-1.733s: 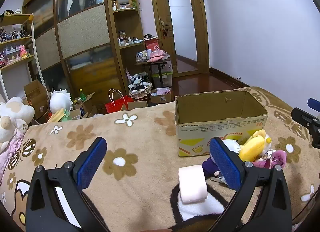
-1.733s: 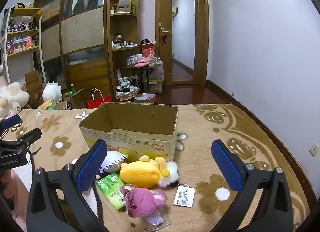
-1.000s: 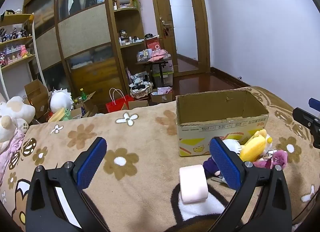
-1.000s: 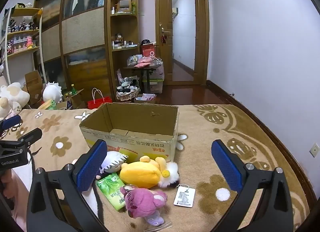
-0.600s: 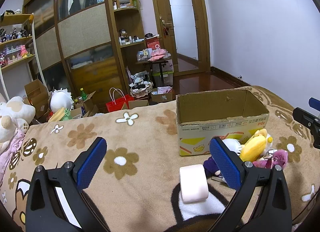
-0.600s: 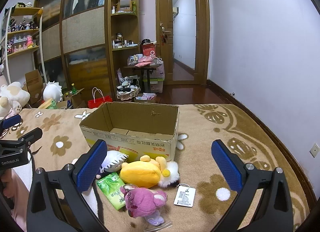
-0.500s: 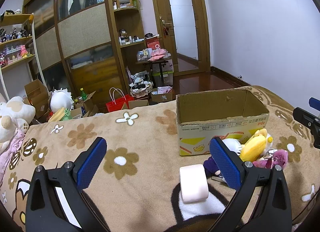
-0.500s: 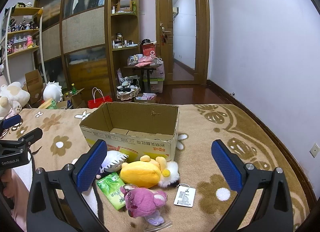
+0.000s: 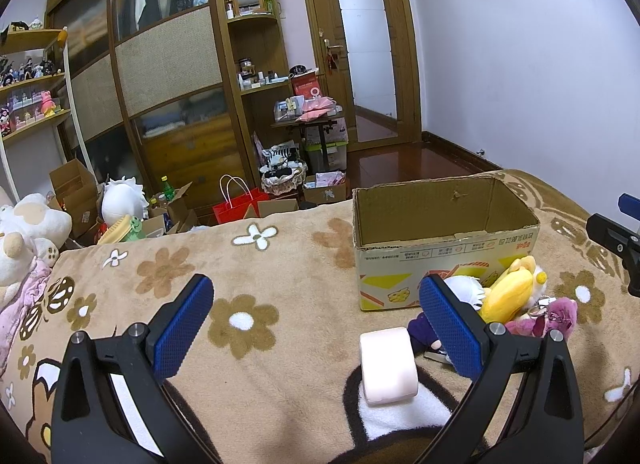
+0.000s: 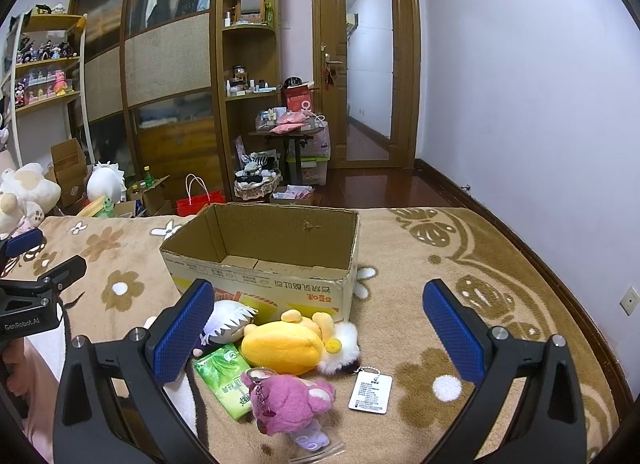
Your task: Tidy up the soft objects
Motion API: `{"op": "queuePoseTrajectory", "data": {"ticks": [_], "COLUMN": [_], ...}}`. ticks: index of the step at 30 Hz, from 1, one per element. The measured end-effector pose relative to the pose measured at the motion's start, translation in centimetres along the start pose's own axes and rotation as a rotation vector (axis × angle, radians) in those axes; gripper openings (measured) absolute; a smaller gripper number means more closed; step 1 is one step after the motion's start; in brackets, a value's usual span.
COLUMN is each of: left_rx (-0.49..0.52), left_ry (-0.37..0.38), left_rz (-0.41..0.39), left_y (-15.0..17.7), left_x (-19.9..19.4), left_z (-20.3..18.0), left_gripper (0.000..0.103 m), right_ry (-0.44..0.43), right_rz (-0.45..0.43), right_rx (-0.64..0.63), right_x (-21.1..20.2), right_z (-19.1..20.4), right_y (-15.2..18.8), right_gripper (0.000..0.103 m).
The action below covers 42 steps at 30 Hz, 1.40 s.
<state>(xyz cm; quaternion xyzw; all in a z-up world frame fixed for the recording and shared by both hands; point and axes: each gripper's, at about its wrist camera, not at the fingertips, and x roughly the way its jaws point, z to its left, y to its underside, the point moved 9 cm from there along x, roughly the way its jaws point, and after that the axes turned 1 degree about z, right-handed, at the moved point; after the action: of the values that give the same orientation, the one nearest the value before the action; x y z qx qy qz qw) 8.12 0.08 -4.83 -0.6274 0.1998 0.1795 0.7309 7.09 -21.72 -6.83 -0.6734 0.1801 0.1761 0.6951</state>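
An open, empty cardboard box (image 10: 272,276) stands on the brown flowered blanket; it also shows in the left wrist view (image 9: 440,248). In front of it lie a yellow plush (image 10: 286,346), a pink plush (image 10: 290,404), a white-haired doll (image 10: 228,322) and a green tissue pack (image 10: 226,380). A pale pink roll (image 9: 387,364) lies just ahead of my left gripper (image 9: 316,320), which is open and empty. My right gripper (image 10: 318,324) is open and empty above the plush toys.
A white tag (image 10: 370,390) lies right of the pink plush. Large plush toys (image 9: 24,232) sit at the far left bed edge. Beyond the bed are boxes, a red bag (image 9: 236,206), wardrobe shelves and a small table (image 10: 288,132).
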Motion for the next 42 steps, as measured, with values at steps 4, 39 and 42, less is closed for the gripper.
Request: {"op": "queuePoseTrajectory", "data": {"ticks": [4, 39, 42], "left_rx": [0.001, 0.005, 0.005], "left_ry": [0.000, -0.002, -0.002], "left_rz": [0.001, 0.005, 0.005], "left_y": [0.00, -0.01, -0.02], "left_x": [0.03, 0.10, 0.06], "left_z": [-0.01, -0.07, -0.06], "left_gripper": [0.102, 0.102, 0.102], "right_ry": [0.001, -0.001, -0.001], "right_rz": [0.001, -0.003, -0.004], "right_rx": [-0.001, -0.002, -0.003], "right_x": [0.15, -0.03, 0.03], "right_z": [0.20, 0.24, 0.27], "right_y": [0.13, 0.20, 0.22], "right_gripper": [0.103, 0.103, 0.103]}}
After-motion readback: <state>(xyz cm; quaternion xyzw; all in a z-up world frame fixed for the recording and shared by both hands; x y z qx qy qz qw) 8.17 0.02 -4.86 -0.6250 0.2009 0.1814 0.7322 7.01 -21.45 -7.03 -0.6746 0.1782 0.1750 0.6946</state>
